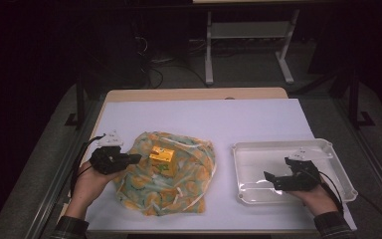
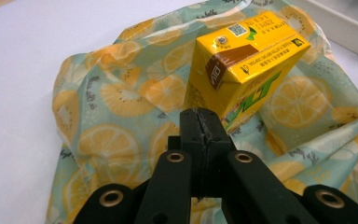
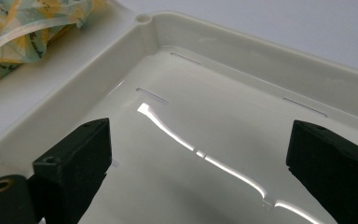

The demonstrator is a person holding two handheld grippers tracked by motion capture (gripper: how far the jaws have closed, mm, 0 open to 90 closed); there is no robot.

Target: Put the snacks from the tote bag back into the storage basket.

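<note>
A yellow juice carton (image 1: 161,155) (image 2: 247,60) lies on top of a crumpled cloth bag (image 1: 169,186) (image 2: 121,98) printed with lemon slices, left of the table's middle. My left gripper (image 1: 137,158) (image 2: 199,119) sits at the bag's left edge and points at the carton. Its jaws are pressed together just short of the carton, and I see no fabric between them. My right gripper (image 1: 270,178) (image 3: 198,144) hovers over the near part of a white plastic tray (image 1: 243,149) (image 3: 242,46), its jaws wide open with nothing between them.
A white sheet (image 1: 204,119) covers the wooden table (image 1: 194,93). The tray stands at the right, near the table's right edge. The bag's pale straps (image 3: 23,32) trail toward the tray. Metal frame legs (image 1: 209,50) stand on the floor beyond the table.
</note>
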